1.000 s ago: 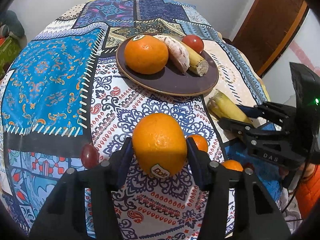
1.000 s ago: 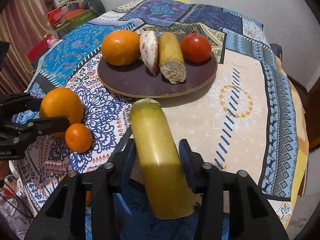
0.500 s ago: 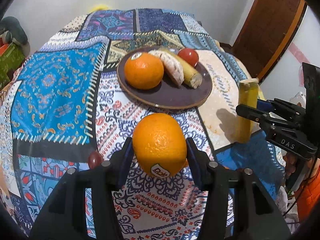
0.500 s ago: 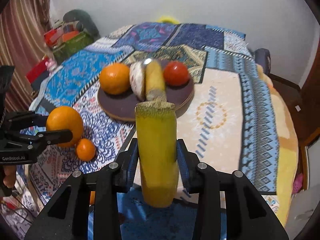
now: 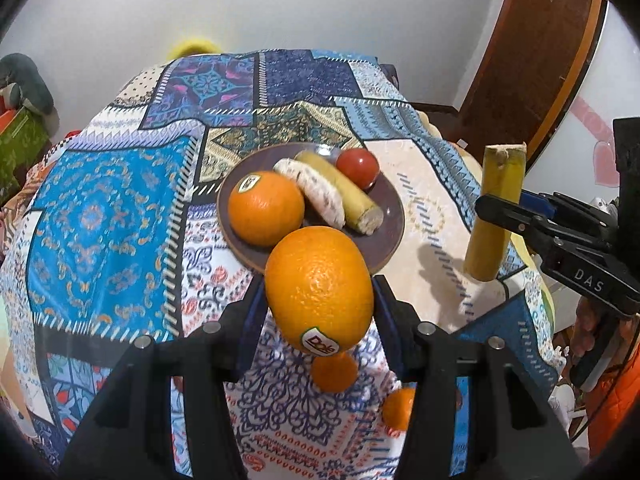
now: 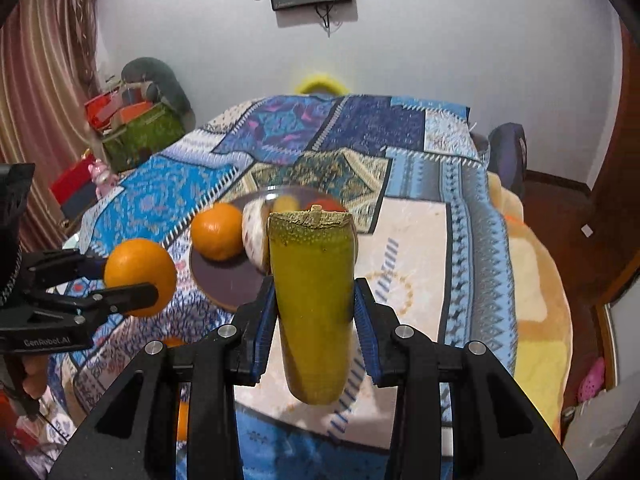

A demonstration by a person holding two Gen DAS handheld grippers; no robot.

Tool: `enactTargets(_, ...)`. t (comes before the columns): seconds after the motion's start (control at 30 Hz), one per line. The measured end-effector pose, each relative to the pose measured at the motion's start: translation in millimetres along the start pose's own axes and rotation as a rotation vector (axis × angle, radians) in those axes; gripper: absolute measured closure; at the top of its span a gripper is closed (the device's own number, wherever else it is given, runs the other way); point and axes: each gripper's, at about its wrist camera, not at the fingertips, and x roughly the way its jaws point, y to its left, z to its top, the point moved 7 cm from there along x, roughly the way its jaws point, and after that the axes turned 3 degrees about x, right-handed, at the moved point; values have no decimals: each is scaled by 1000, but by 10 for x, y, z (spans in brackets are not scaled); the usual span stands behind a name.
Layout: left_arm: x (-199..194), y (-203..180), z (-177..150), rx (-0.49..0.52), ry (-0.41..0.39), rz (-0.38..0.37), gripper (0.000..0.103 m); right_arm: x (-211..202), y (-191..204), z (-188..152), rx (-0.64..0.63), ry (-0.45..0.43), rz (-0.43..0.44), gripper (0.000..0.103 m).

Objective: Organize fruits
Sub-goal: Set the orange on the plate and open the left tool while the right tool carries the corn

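My left gripper (image 5: 318, 304) is shut on a large orange with a Dole sticker (image 5: 319, 288) and holds it above the cloth, just short of the brown plate (image 5: 390, 236). The plate holds another orange (image 5: 265, 208), a pale speckled fruit (image 5: 316, 194), a yellow stick (image 5: 340, 196) and a red tomato (image 5: 357, 167). My right gripper (image 6: 315, 312) is shut on a yellow-green stick piece (image 6: 314, 300), held upright in the air right of the plate; it also shows in the left wrist view (image 5: 496, 212). The held orange shows in the right wrist view (image 6: 140, 276).
Two small oranges (image 5: 334, 372) (image 5: 398, 408) lie on the patterned cloth (image 5: 100, 220) below the left gripper. The cloth drops off at the right edge (image 6: 536, 280). Boxes and bags (image 6: 136, 128) stand beyond the far left. A door (image 5: 532, 60) is at the right.
Both grippers have risen well above the cloth with their loads. The yellow-green stick has tilted from lying flat to upright. The plate now looks farther away and lower.
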Motion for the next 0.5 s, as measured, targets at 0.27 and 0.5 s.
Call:
enactTargets(0.27, 207, -84, 125, 13, 8, -13, 52, 115, 15, 206, -15, -25, 4, 69)
enactTargets(0.5, 454, -93, 131, 19, 38, -23, 52, 327, 6, 278, -23, -7, 11, 69)
